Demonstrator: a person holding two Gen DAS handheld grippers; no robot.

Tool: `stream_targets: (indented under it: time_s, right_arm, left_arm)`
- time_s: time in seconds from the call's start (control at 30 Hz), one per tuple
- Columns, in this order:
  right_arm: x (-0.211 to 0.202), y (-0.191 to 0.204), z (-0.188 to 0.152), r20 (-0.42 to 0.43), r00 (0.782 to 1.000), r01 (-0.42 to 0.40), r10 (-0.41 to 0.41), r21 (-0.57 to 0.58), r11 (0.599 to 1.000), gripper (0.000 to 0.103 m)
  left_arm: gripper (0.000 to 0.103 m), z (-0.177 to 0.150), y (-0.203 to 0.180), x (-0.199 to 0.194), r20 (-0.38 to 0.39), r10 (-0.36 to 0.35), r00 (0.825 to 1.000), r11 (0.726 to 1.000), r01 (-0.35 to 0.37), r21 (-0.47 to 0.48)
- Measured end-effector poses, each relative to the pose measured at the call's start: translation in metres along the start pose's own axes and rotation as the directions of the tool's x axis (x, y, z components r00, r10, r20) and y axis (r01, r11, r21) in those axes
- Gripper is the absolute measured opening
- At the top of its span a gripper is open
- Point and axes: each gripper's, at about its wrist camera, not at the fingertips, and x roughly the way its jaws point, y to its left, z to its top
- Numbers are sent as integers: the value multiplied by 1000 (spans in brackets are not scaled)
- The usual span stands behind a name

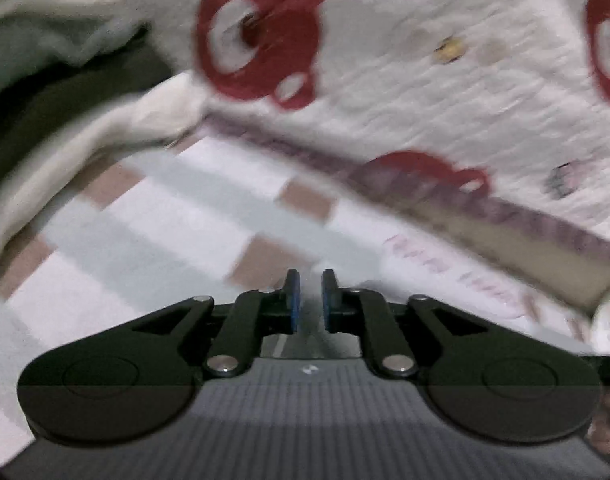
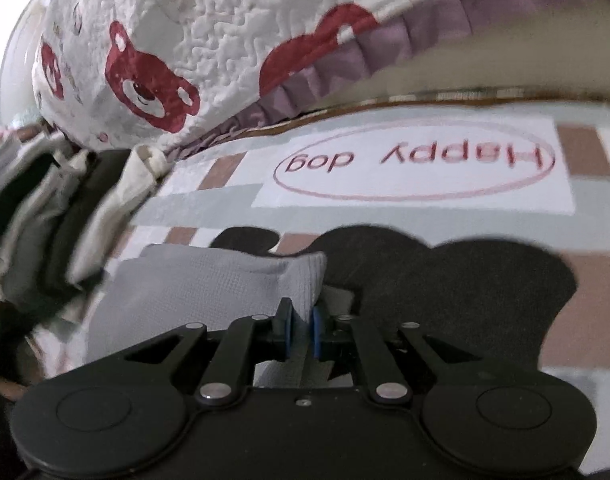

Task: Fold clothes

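the left gripper [image 1: 310, 296] hangs above a checked sheet [image 1: 177, 216] of pale green, white and brown squares, its blue-padded fingers [image 1: 292, 300] a narrow gap apart with nothing between them. this view is blurred. beyond it lies a white quilt [image 1: 405, 80] printed with red bear faces and edged with a mauve frill. the right gripper [image 2: 301, 326] points down at the same sheet, and its fingers [image 2: 316, 330] are pinched on the corner of a grey waffle-knit cloth [image 2: 209, 288], which lies flat on the sheet to the left of the gripper. a pile of white and dark clothes [image 2: 45, 216] sits at the left edge, touching the quilt. the words "happy dog" [image 2: 417, 158] show on the sheet ahead.
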Motion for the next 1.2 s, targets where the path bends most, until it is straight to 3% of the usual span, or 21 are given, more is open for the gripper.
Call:
stream_targets:
  time_s: [0.03, 0.07, 0.1, 0.17, 0.27, 0.37, 0.47, 0.57, 0.63, 0.7, 0.73, 0.77, 0.83, 0.93, 1.0, 1.1, 1.2]
  right_arm:
    - [1, 4, 0, 0, 1000, 29, -29, -49, 998, 14]
    - [3, 9, 0, 1, 998, 57, -57, -97, 994, 20]
    - [4, 13, 0, 4, 996, 85, -86, -146, 986, 23]
    - [5, 18, -1, 12, 994, 110, -110, -207, 972, 23]
    - [4, 12, 2, 10, 995, 98, -98, -183, 978, 23]
    - [2, -5, 8, 1, 998, 68, -68, -71, 995, 22]
    - [2, -20, 11, -4, 999, 49, -49, 28, 998, 22]
    - [1, -22, 11, -8, 999, 45, -45, 56, 997, 22]
    - [-1, -19, 12, 2, 998, 70, -70, 40, 997, 22]
    - [-4, -17, 15, 19, 982, 188, -188, 14, 982, 21]
    - [-5, -13, 16, 33, 957, 290, -288, -33, 957, 25]
    - [-8, -9, 17, 59, 937, 349, -345, -77, 934, 25]
    - [-16, -5, 20, 88, 944, 324, -318, -69, 943, 26]
    - [-25, -9, 28, 72, 986, 141, -149, 98, 985, 35]
    - [-26, -8, 28, 64, 993, 94, -102, 126, 988, 40]
    - [-29, 5, 26, 53, 987, 150, -153, 51, 987, 41]
    - [-42, 12, 24, 70, 982, 174, -175, 14, 985, 41]
  left_arm:
    - [19, -2, -16, -2, 9, 18, 1000, 996, -19, 91]
    - [29, -7, -32, 0, -6, 18, 1000, 983, -17, 183]
    - [30, -12, -46, 4, -28, 17, 999, 966, -9, 258]
    - [30, -23, -55, 17, -103, 14, 995, 957, 16, 288]
    - [29, -39, -40, 37, -219, 52, 974, 975, -2, 224]
    - [28, -38, -27, 38, -232, 21, 973, 992, 9, 128]
    - [28, -35, -28, 38, -235, 33, 971, 991, -1, 137]
    - [28, -35, -28, 36, -222, 43, 974, 987, -7, 163]
    - [33, -25, -15, 33, -240, 124, 963, 989, -102, 105]
    - [66, -14, 0, 29, -270, 233, 934, 972, -232, 34]
    - [66, -10, 8, 26, -285, 275, 918, 958, -286, 2]
    - [66, -7, 16, 23, -297, 281, 912, 952, -304, -32]
    - [66, -1, 29, 13, -317, 222, 922, 954, -273, -125]
    - [66, 6, 32, -4, -292, 148, 945, 947, -221, -234]
    - [66, 8, 17, -19, -272, 177, 946, 956, -230, -180]
    - [74, 1, -10, -42, -263, 226, 938, 967, -248, -54]
    - [79, -19, -24, -61, -334, 210, 919, 975, -223, -1]
